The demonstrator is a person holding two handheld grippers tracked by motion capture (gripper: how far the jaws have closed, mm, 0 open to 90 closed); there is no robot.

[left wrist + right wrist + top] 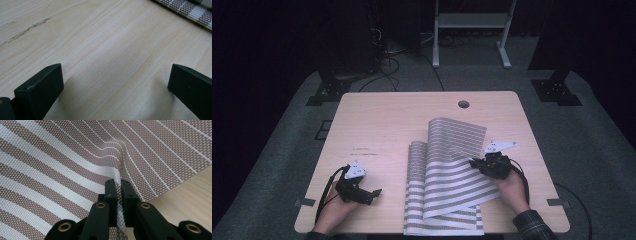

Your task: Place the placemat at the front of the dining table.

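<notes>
Right gripper (119, 185) clamped on striped mat (452, 170) edge; left gripper (371, 194) open, mat lying to its right

grey carpet (597, 145) (dark room)

The mat (447, 175) is lying on the right half of the counter (382, 120), its near end hanging past the front rim. My right tongs (119, 185) are sitting at its right edge; my left tongs (374, 192) are resting left of it, apart.
</notes>
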